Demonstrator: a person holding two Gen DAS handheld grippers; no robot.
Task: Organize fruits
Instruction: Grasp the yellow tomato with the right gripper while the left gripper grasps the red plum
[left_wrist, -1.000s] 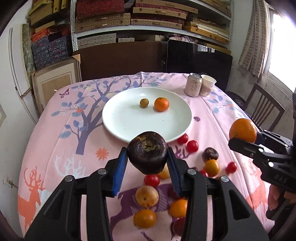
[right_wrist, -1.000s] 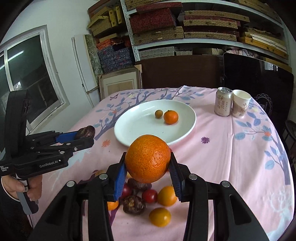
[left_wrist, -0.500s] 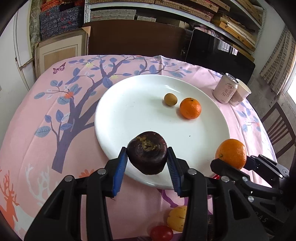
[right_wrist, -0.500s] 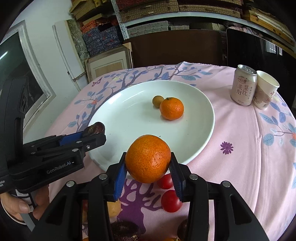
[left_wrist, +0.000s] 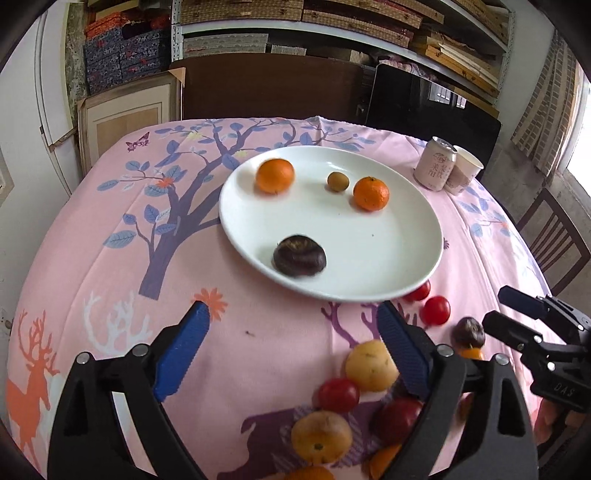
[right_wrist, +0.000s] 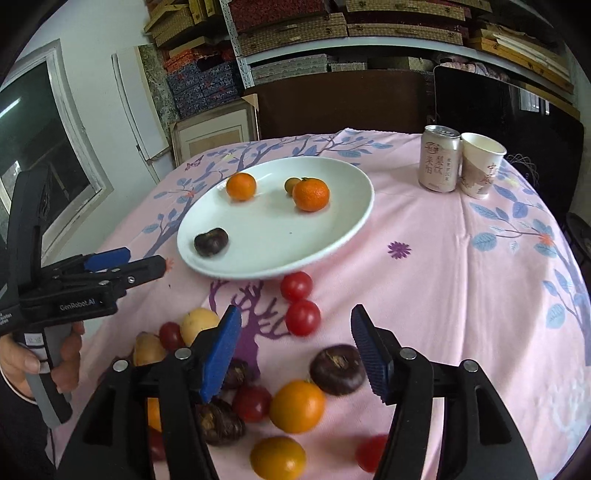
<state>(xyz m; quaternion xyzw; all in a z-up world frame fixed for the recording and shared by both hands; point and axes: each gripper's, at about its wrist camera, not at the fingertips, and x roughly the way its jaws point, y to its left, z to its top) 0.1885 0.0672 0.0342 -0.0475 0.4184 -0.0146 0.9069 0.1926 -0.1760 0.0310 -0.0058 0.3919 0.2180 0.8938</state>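
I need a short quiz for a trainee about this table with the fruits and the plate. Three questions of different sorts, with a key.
1. How many fruits lie on the plate?
2. True or false: the left gripper holds the dark fruit.
3. What stands beside the can: A bowl, B paper cup, C bottle?

Key: 1. Four: two oranges, one small greenish fruit, one dark fruit. 2. False; its jaws are opening with nothing between them. 3. B.

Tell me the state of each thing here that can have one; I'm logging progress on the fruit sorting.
Left gripper: jaws opening, nothing between them.
Right gripper: jaws opening, nothing between them.
Plate: holds four fruits, partly filled.
Dark fruit: lying on the plate, free.
Two oranges: on the plate, apart.
Can: upright; whether opened, cannot tell.
Paper cup: upright, beside the can.
Loose fruits: on the cloth, unsorted.
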